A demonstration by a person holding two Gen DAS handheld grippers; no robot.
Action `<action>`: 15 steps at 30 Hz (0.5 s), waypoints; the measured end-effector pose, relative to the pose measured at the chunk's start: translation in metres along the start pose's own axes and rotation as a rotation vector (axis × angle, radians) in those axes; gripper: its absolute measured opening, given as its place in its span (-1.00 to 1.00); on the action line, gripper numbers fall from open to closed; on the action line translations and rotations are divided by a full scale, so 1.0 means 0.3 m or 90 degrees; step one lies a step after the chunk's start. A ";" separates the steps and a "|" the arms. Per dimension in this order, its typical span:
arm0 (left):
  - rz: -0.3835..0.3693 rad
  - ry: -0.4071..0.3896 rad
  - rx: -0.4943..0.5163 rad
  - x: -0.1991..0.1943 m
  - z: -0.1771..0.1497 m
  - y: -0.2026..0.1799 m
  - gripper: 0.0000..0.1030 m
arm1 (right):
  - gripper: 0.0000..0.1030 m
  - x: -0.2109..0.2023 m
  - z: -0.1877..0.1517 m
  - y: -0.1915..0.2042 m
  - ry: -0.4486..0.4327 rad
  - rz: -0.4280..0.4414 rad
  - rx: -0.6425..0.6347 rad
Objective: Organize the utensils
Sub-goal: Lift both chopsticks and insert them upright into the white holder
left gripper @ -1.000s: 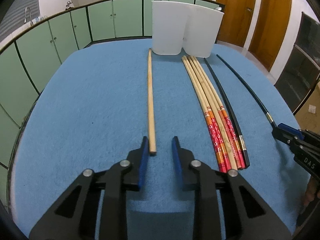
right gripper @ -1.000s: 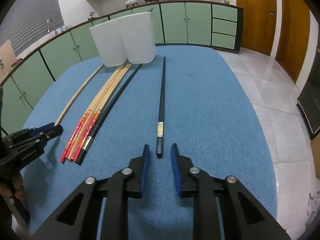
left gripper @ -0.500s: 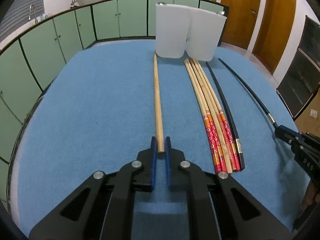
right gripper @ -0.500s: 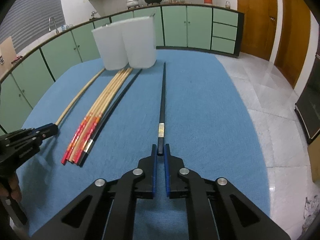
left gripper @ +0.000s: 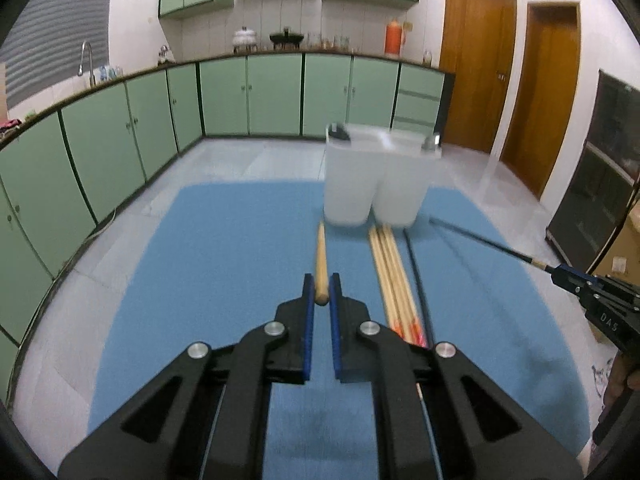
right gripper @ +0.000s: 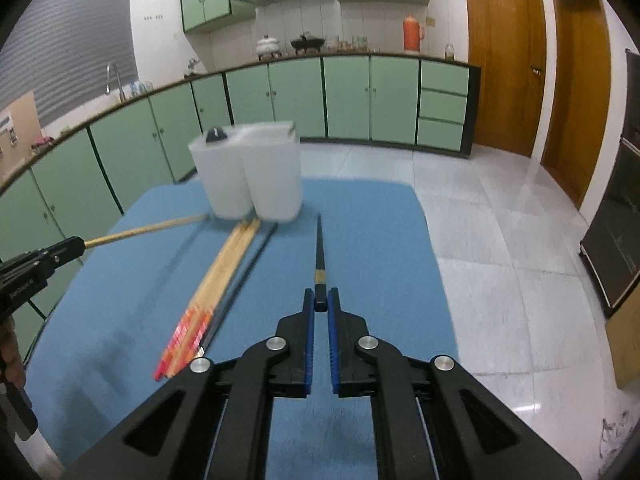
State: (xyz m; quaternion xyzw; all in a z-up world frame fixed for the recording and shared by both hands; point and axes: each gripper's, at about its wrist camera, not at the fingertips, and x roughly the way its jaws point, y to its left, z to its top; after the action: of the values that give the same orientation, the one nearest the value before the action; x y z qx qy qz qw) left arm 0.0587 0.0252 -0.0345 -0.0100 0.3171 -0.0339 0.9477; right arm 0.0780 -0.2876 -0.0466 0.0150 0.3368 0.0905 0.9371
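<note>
On a blue mat (left gripper: 224, 264) in a green-cabinet kitchen, the left gripper (left gripper: 321, 294) pinches a wooden chopstick (left gripper: 321, 258) and the right gripper (right gripper: 320, 300) a black chopstick (right gripper: 319, 248), both raised. Ahead stand two white holders (left gripper: 372, 180). Beside them, the remaining chopsticks (left gripper: 394, 276) await sorting.

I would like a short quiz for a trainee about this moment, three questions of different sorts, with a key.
1. True or false: the left gripper is shut on the plain wooden chopstick.
2. What does the right gripper hold? A) a spoon B) the black chopstick C) nothing
3. Fill in: the two white containers stand on the ____ table mat, touching each other.

Key: 1 true; 2 B; 3 blue.
</note>
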 end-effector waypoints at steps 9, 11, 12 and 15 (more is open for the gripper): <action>-0.026 -0.072 -0.011 -0.054 0.180 -0.007 -0.89 | -0.88 -0.078 0.197 -0.008 -0.064 0.035 -0.005; -0.032 -0.078 -0.014 -0.051 0.213 -0.005 -0.89 | -0.88 -0.083 0.245 -0.007 -0.069 0.048 -0.012; -0.036 -0.080 -0.014 -0.048 0.232 -0.007 -0.89 | -0.88 -0.082 0.269 -0.004 -0.069 0.053 -0.017; -0.041 -0.082 -0.013 -0.040 0.273 -0.017 -0.89 | -0.88 -0.074 0.316 0.004 -0.068 0.058 -0.032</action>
State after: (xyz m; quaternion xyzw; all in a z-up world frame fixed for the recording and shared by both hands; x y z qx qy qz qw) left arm 0.0981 0.0209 0.0384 -0.0322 0.2555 -0.0602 0.9644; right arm 0.1211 -0.2873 0.0407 0.0118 0.2828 0.1407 0.9487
